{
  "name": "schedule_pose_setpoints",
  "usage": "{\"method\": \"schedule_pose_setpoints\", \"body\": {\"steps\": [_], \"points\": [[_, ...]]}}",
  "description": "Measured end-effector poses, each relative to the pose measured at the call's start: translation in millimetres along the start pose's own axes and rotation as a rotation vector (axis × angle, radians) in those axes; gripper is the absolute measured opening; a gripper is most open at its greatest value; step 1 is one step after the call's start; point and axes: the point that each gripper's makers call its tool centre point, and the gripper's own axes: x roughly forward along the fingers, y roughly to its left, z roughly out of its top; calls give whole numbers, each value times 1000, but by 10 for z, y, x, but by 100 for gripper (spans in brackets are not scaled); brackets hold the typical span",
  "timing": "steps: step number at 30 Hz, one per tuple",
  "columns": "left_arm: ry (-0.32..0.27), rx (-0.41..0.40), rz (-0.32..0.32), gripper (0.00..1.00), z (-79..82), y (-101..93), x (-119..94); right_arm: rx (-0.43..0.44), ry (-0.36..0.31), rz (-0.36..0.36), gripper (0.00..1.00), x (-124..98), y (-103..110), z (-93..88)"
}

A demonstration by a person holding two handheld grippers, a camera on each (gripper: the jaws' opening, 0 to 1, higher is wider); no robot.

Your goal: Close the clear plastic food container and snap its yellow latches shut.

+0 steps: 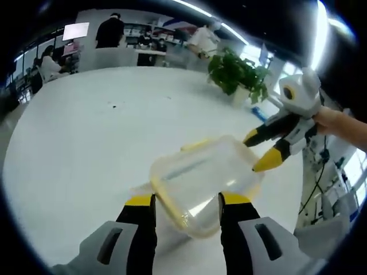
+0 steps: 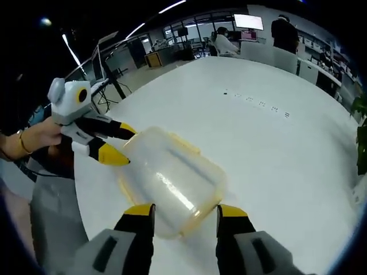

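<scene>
The clear plastic container (image 1: 200, 180) (image 2: 172, 177) lies on the white table (image 1: 86, 143) with its lid on and a yellow seal round the rim. One yellow latch (image 1: 195, 144) (image 2: 184, 143) sticks out on a long side. My left gripper (image 1: 187, 200) is open, its yellow-tipped jaws on either side of the container's near end. It also enters the right gripper view as the left gripper (image 2: 119, 143), held by a hand. My right gripper (image 2: 186, 210) is open astride the opposite end. The right gripper (image 1: 259, 150) has its tips at that end.
A potted plant (image 1: 238, 74) stands at the table's far side, and its leaves (image 2: 361, 134) also show. People sit and stand at desks (image 1: 114, 54) beyond the table. Stands and cables (image 1: 318, 172) are off the table's edge.
</scene>
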Motion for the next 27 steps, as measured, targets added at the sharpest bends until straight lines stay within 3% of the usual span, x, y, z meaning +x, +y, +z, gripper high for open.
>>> {"method": "schedule_pose_setpoints", "body": {"steps": [27], "points": [[-20,-41,60,39,2,418,-186,-26,-14,16,40,282,173,296]]}}
